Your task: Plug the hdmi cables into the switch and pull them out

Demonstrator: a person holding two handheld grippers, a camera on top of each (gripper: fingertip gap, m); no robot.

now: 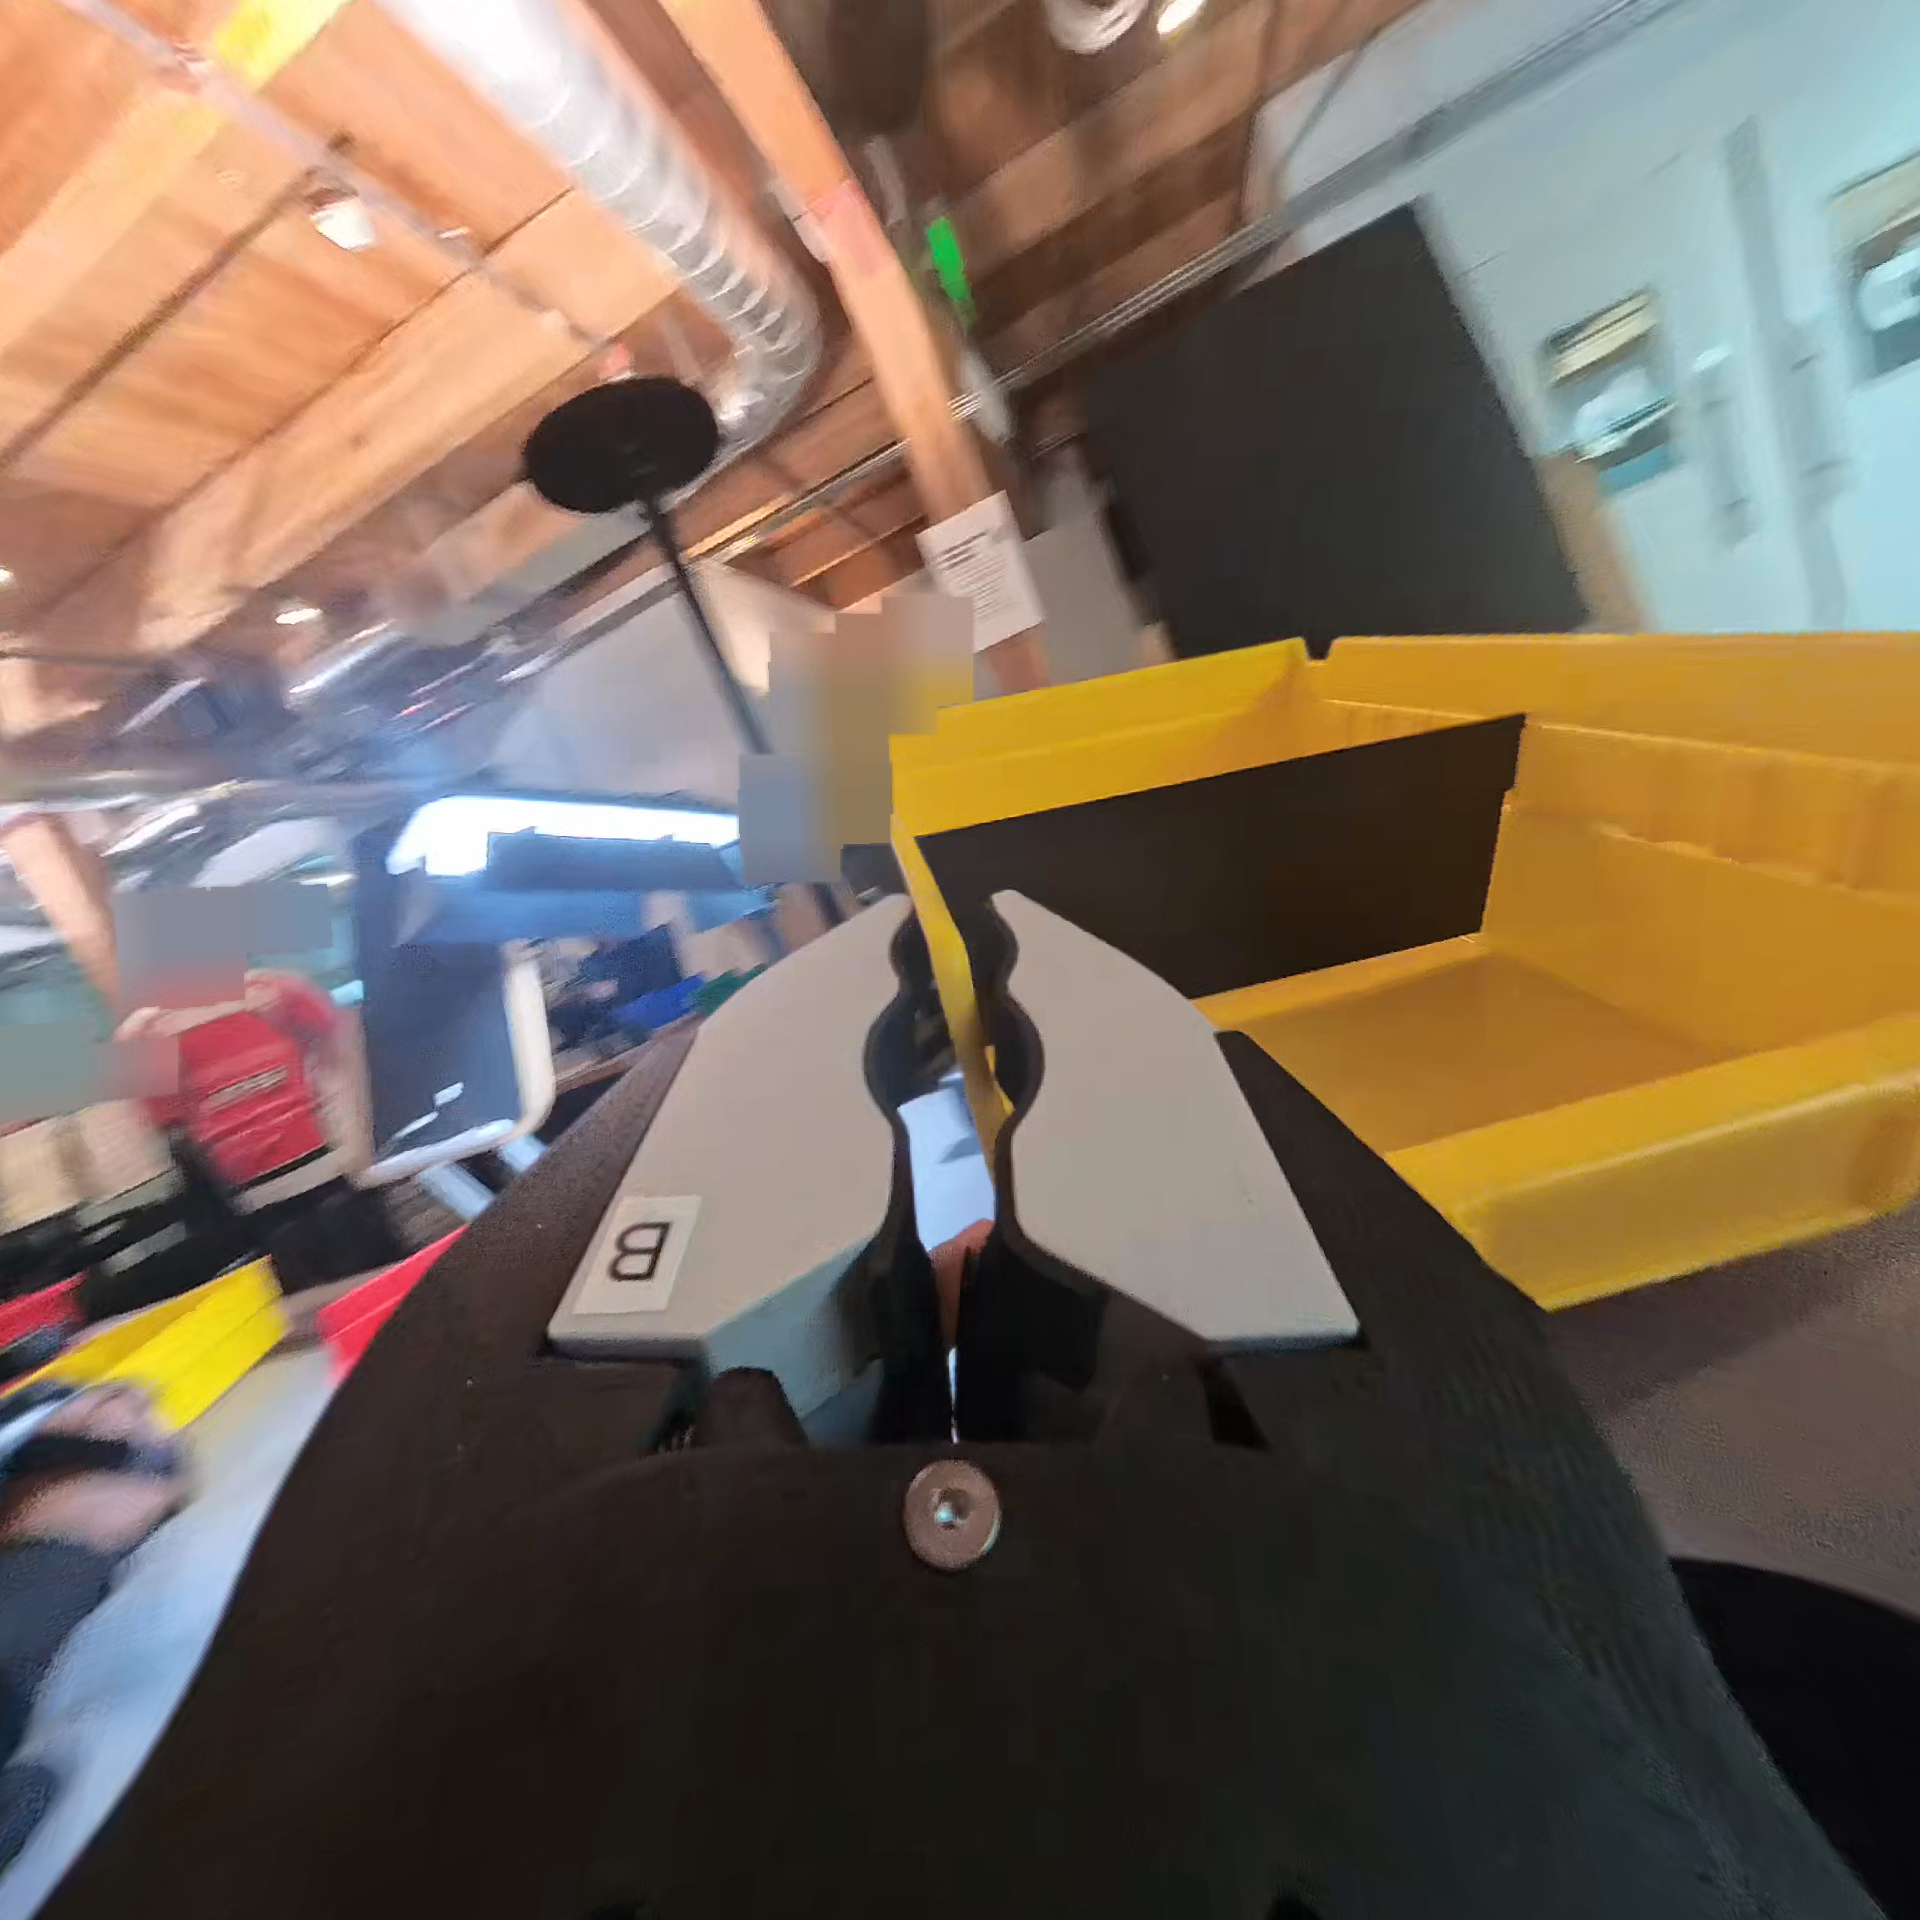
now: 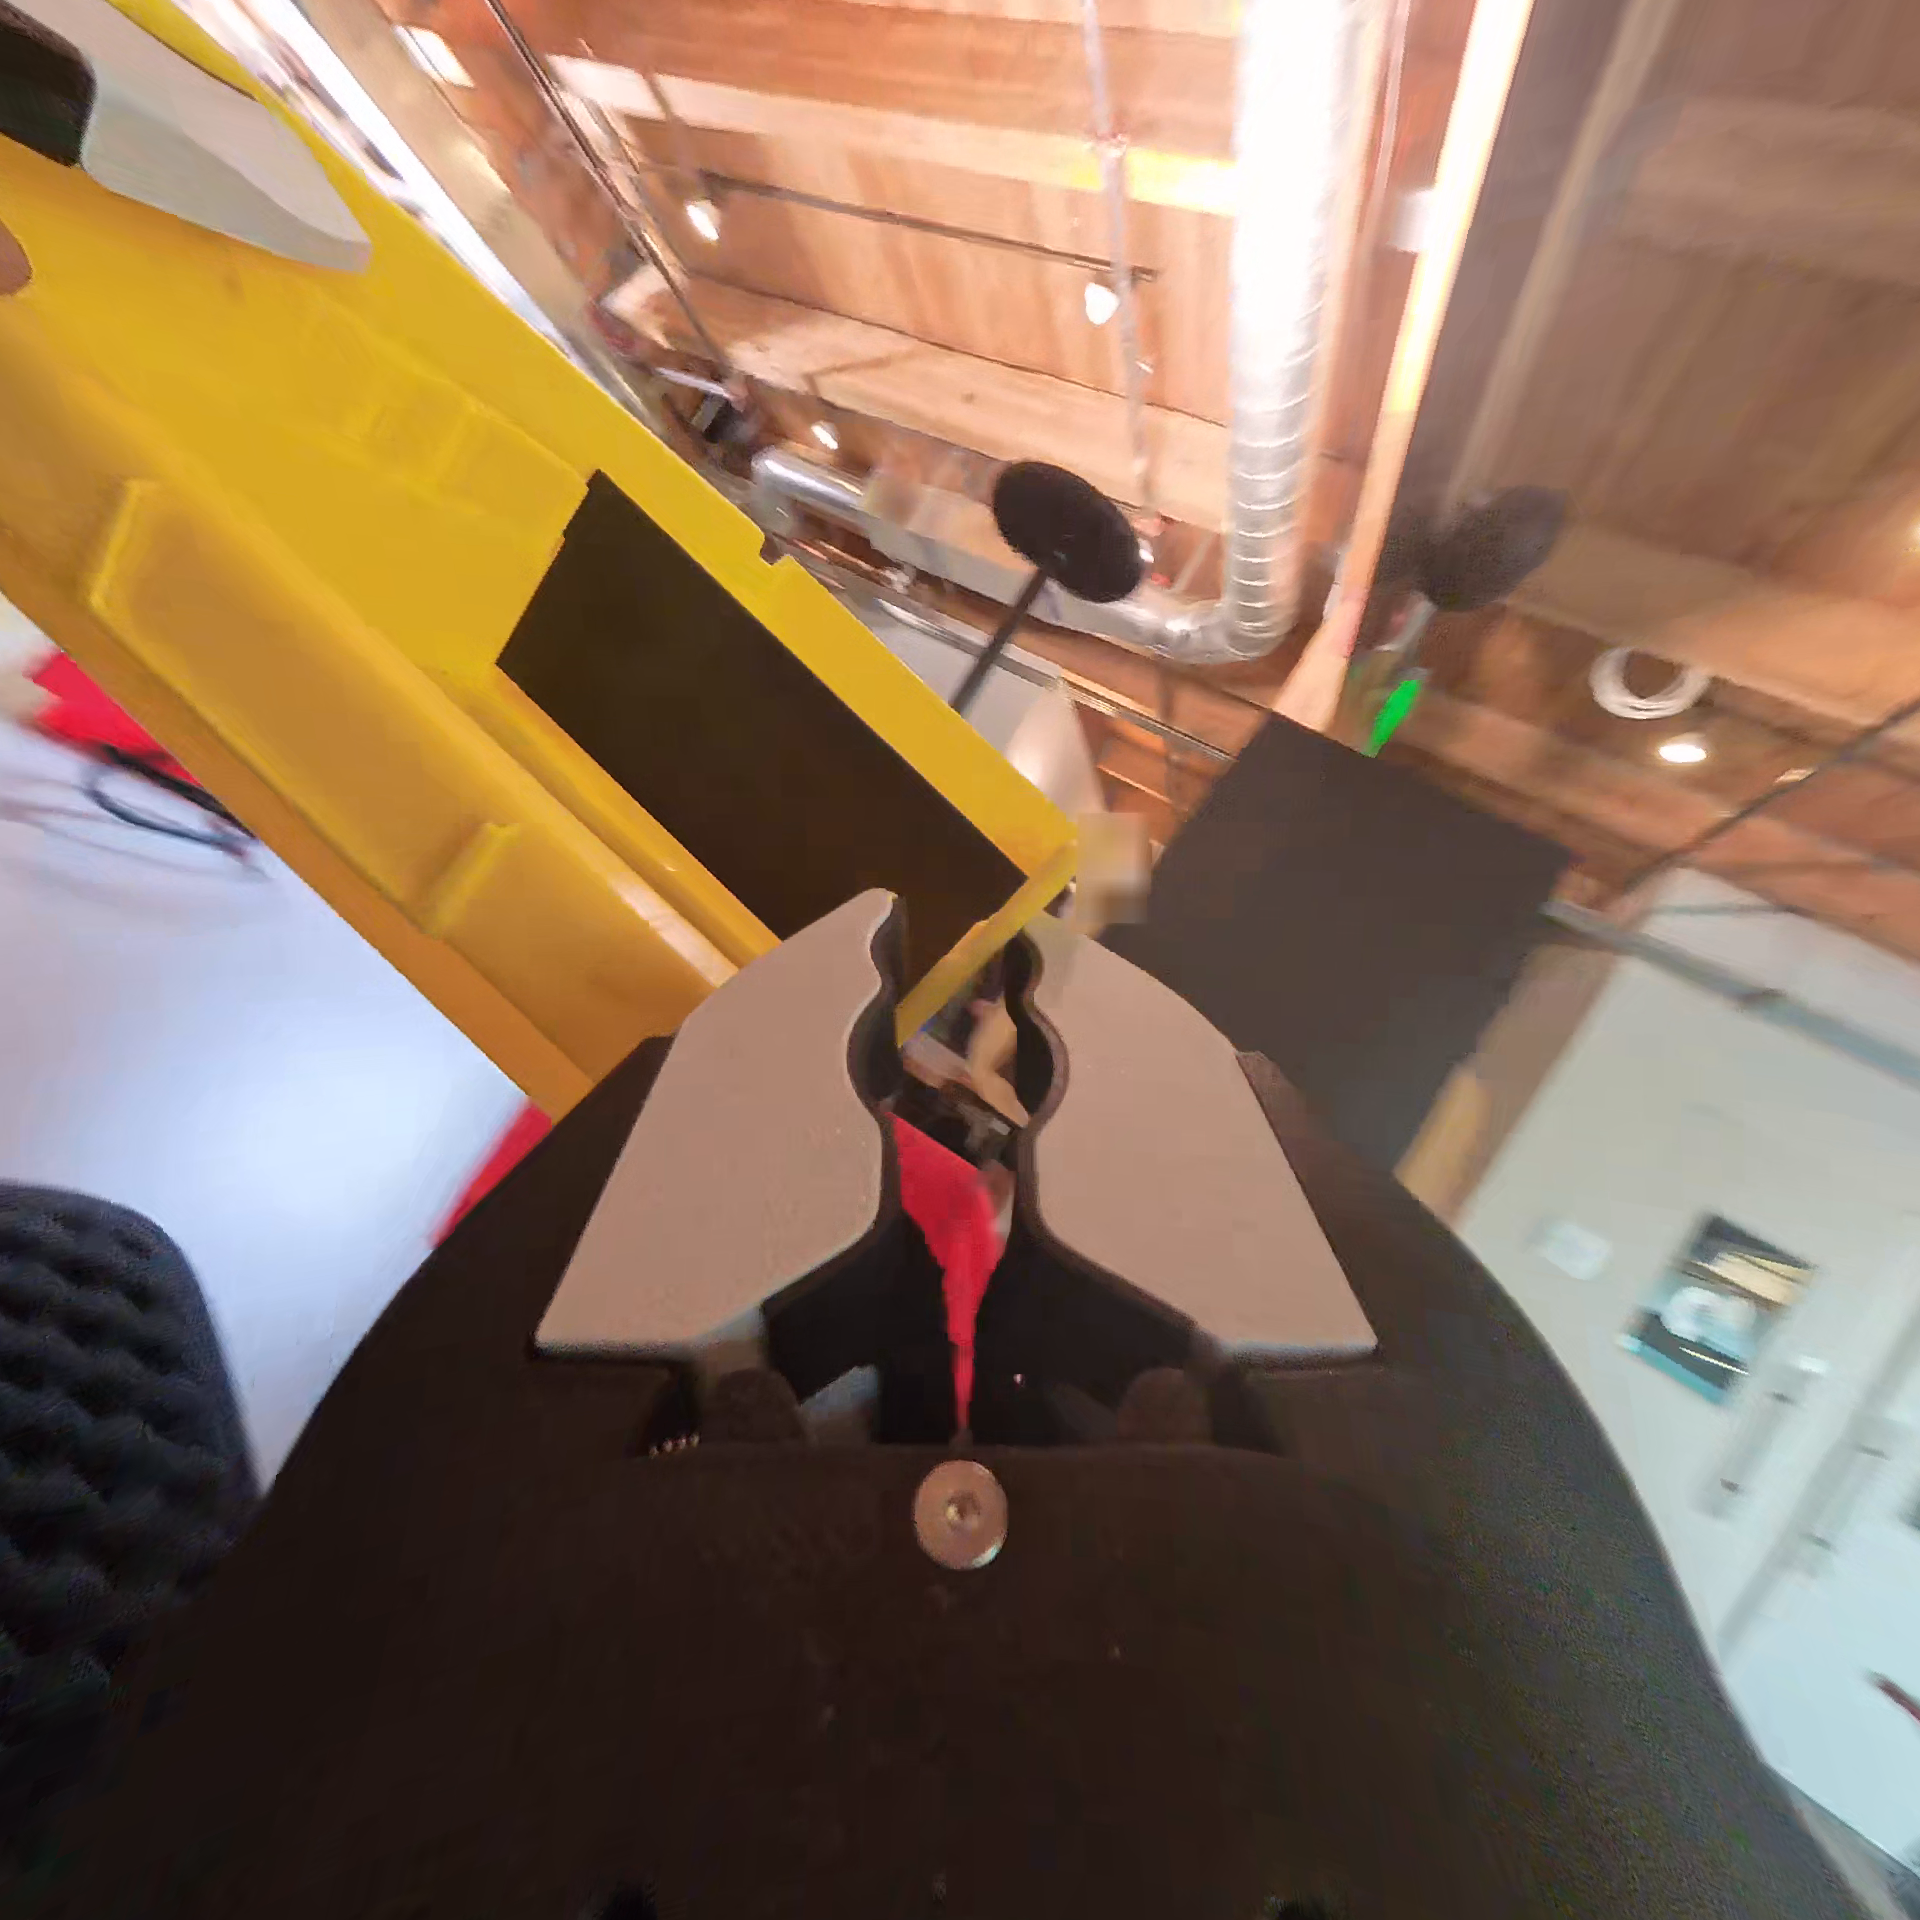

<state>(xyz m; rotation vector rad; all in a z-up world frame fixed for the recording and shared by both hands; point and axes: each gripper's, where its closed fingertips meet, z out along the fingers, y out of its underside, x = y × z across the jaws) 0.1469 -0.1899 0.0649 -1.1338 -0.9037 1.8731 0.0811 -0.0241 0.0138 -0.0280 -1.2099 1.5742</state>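
Your left gripper point(image 1: 951, 935) points up and forward, tilted so the wooden ceiling point(image 1: 312, 312) fills the upper half of its view. Its two grey fingers point(image 1: 769, 1122) are drawn close and pinch the thin side wall of the yellow bin point(image 1: 1558, 1122), which spreads from the tips toward 3 o'clock. That bin's black divider panel point(image 1: 1226, 873) stands just past the tips at 1 o'clock.

Your right gripper point(image 2: 961, 940) is pitched steeply upward and rolled, so the bin runs diagonally from its tips up to 10 o'clock. Its fingers point(image 2: 748, 1164) are nearly together, with the bin's rim edge caught between the tips. At 10 o'clock, far along the same bin, one grey finger of your left gripper shows on the wall.

Counted: two grippers, both clamped on one yellow bin with one black panel. In the left view a second yellow bin point(image 1: 187, 1340) and a red bin point(image 1: 390, 1299) sit at 8 o'clock. One black disc on a rod point(image 1: 621, 445) hangs at 11 o'clock.

The HDMI cables and the switch cannot be made out in either view; a thin dark loop on the white table point(image 2: 208, 1039) at 9 o'clock of the right view is too blurred to name.
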